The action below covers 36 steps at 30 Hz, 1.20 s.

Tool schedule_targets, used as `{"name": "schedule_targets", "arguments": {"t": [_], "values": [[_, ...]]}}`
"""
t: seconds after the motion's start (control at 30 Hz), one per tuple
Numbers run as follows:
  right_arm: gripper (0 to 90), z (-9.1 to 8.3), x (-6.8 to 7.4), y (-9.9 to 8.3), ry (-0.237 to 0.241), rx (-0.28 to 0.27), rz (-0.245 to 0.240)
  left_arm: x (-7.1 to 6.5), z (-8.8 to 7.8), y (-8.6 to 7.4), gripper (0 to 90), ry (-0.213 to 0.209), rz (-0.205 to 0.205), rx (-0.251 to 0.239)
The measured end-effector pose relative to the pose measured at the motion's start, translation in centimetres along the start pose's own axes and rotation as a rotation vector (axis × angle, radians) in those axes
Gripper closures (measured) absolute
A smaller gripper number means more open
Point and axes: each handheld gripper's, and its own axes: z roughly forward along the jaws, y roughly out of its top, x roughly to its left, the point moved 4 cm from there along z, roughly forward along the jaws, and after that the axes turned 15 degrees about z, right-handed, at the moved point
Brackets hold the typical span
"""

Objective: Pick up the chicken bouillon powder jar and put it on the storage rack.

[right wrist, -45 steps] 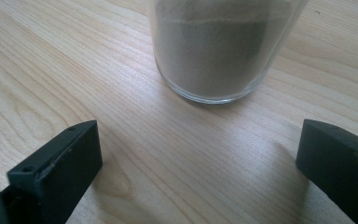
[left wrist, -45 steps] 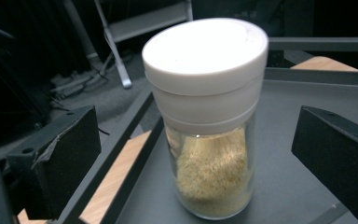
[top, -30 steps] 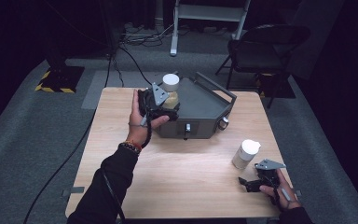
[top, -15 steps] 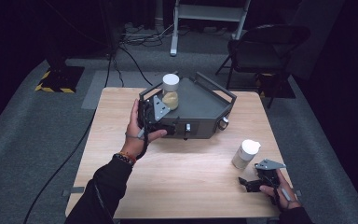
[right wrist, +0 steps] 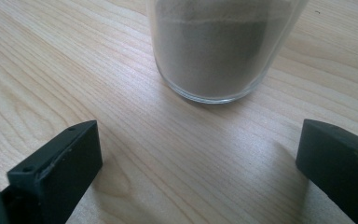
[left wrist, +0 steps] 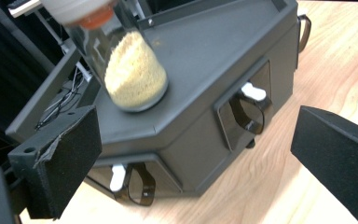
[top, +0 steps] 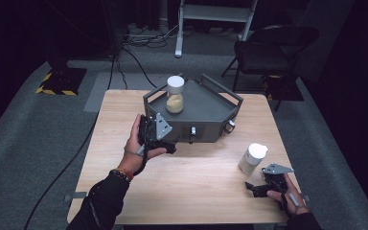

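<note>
In the high view, the left gripper (top: 159, 135) hangs just in front of the dark grey rack (top: 211, 125) at the table's middle. On the rack's top, at its left end, a jar of yellow grains (top: 175, 94) stands upright. The right gripper (top: 264, 186) rests low on the wooden table (top: 196, 187) near its front right corner, just short of a second jar with a white lid (top: 253, 157).

In the left gripper view, the jaws stand wide apart with nothing between them. The yellow-grain jar (left wrist: 130, 70) sits free on the rack's flat top (left wrist: 223, 56), beyond and between the jaws. Small clear-fronted drawers with white knobs (left wrist: 252, 92) line the rack's side.

In the right gripper view, the jaws are likewise spread and empty, low over the wood. The glass base of the white-lidded jar (right wrist: 221, 51) stands straight ahead and holds what looks like a grey-brown powder, though the close framing makes this hard to tell.

The step in hand appears to be loading jars onto the rack: one is placed, and the second waits. The next move likely calls for sliding the right gripper forward until the jaws flank the jar, closing squarely on the glass, then lifting it upright to the rack.
</note>
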Motion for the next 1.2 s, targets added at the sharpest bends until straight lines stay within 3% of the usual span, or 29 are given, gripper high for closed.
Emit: {"name": "schedule_targets", "arguments": {"t": [0.3,0.43,0.67,0.87,1.03,1.2], "values": [[0.0,0.0,0.0,0.0,0.0,0.0,0.0,-1.0,-0.5,-1.4,1.1,-0.013,0.01,0.024],[0.0,0.0,0.0,0.0,0.0,0.0,0.0,-1.9,-0.5,-2.1,1.1,-0.011,0.039,0.06],[0.0,0.0,0.0,0.0,0.0,0.0,-0.001,-2.7,-0.5,-3.3,1.0,-0.022,0.047,0.093],[0.0,0.0,0.0,0.0,0.0,0.0,0.0,-3.1,-0.5,-4.4,1.1,-0.035,0.036,0.116],[0.0,0.0,0.0,0.0,0.0,0.0,0.0,-3.5,-0.2,-5.0,1.2,-0.057,0.054,0.14],[0.0,0.0,0.0,0.0,0.0,0.0,0.0,-4.0,0.2,-6.3,1.2,-0.081,0.035,0.176]]}}
